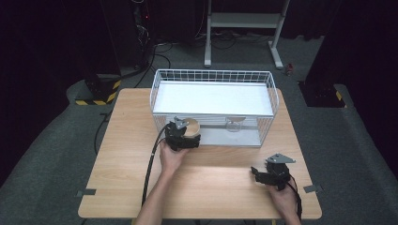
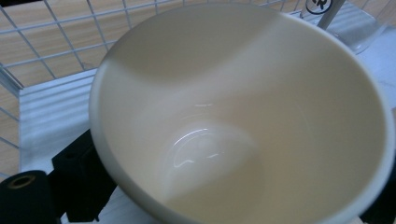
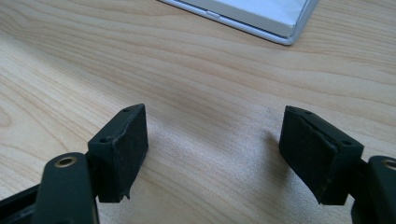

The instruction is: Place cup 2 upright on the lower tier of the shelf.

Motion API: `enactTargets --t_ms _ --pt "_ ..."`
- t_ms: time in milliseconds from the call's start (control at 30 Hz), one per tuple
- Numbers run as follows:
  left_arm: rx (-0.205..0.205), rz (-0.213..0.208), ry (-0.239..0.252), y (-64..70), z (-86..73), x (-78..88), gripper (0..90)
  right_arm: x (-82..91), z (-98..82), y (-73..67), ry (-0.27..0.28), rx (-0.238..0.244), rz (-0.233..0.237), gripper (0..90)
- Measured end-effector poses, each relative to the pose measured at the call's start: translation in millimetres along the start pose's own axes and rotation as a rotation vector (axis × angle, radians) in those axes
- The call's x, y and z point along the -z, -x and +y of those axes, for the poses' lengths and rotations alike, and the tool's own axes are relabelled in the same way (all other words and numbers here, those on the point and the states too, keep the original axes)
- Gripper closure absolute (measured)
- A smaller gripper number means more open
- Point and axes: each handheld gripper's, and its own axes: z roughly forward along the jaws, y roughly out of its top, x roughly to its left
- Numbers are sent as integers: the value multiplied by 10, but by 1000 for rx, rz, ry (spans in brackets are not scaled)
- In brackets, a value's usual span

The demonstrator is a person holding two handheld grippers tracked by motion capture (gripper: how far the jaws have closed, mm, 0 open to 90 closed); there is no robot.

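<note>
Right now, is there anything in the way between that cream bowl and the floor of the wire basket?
Nothing visible. The cream bowl in the left gripper is already inside the wire basket, over bare white floor. A clear glass stands off to one side.

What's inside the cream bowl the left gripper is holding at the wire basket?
The cream bowl looks empty: the left gripper view shows only its glossy inner wall and bare bottom. What lies under it on the wire basket floor is covered by the bowl itself.
</note>
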Motion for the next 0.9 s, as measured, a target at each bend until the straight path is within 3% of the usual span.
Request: enactTargets --t_ms 367,433,767,900 --pt "17 -15 -50 -55 -50 -4 9 -1 -1 1 1 2 -1 237" --pt "22 -26 -54 -56 -63 10 20 0 0 0 0 0 0 237" --pt "-15 7 -44 -5 -100 80 93 0 0 0 0 1 0 237" --pt "-6 4 -53 0 -139 87 100 0 -1 1 0 1 0 237"
